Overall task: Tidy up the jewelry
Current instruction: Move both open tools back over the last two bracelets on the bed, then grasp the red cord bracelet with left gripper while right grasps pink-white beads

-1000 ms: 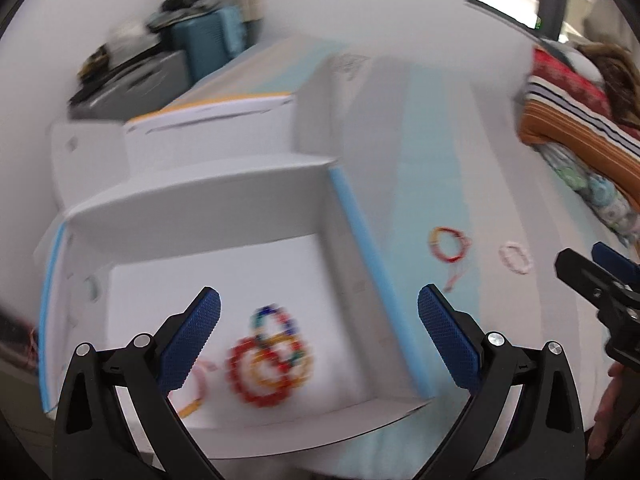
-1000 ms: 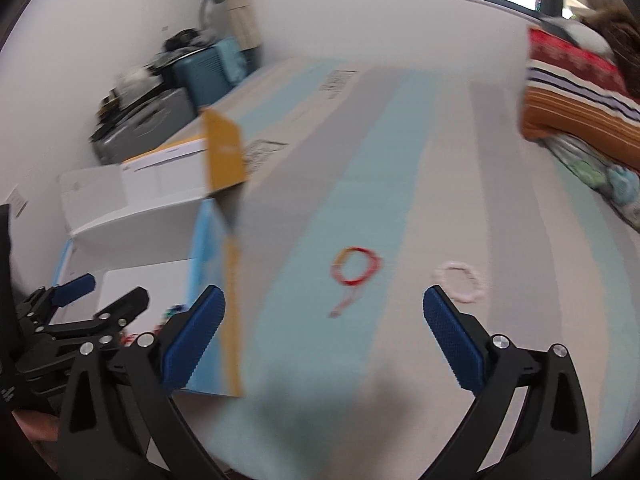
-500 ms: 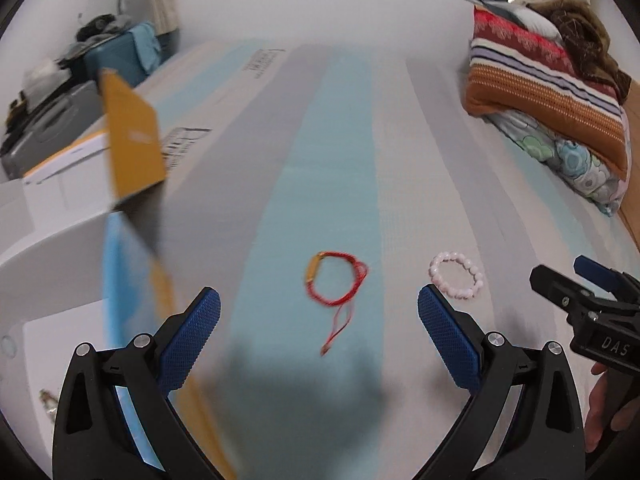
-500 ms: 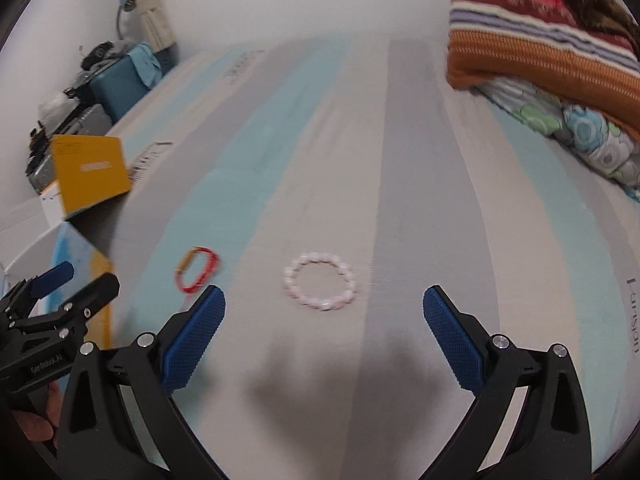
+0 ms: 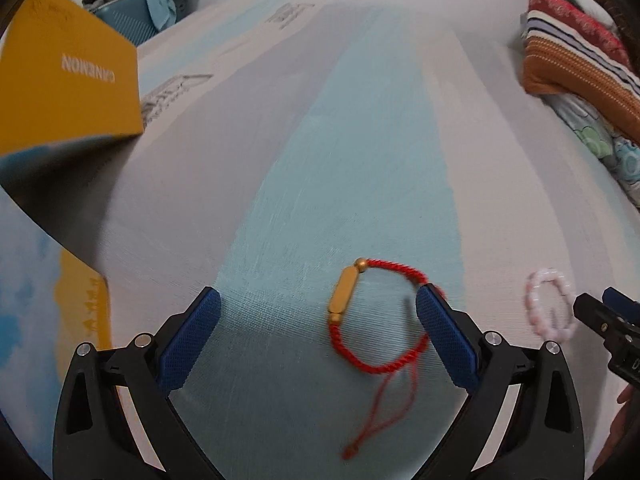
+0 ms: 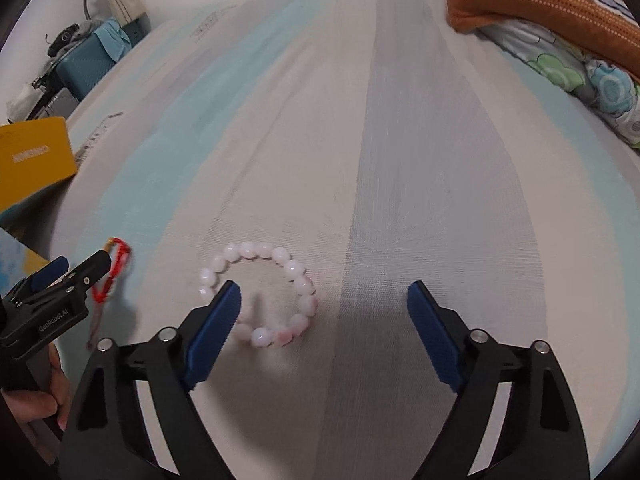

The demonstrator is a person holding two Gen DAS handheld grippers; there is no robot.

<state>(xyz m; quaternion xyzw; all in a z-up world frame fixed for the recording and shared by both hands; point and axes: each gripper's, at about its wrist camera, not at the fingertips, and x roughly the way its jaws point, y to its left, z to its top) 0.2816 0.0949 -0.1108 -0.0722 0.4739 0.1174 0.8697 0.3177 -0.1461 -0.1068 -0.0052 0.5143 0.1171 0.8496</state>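
Left wrist view: left gripper [image 5: 318, 334], jaws spread wide and empty, low over the striped bed cover [image 5: 360, 140]. Red cord bracelet [image 5: 374, 316] with gold tube bead lies flat on the pale blue stripe, between the pads but off-centre, its far loop partly hidden behind the right-hand pad [image 5: 446, 340]; loose tail trails toward the camera. Judged step: approach for pick-up. To do it well, shift slightly toward that pad's side so the loop sits centred, then close across the cord or the rigid gold bead, not the thin tail, which would likely slip. Pink bead bracelet [image 5: 552, 306] lies well apart, beside the right gripper's tip [image 5: 600, 316]. Yellow box flap [image 5: 68, 76] stands at the left edge; open cover ahead and between. Folded blankets [image 5: 580, 60] far right. Right wrist view: right gripper [image 6: 324, 330], jaws likewise wide and holding nothing, over the pink bead bracelet [image 6: 258, 292], which lies flat on the cream stripe; the left-hand pad [image 6: 214, 330] overlaps the ring, the other pad stands clear of it. Centring leftward would help, though the left gripper [image 6: 52, 296] works close on that side, so room there is narrow. Bare cover lies ahead and right, up to the blankets [image 6: 560, 20].
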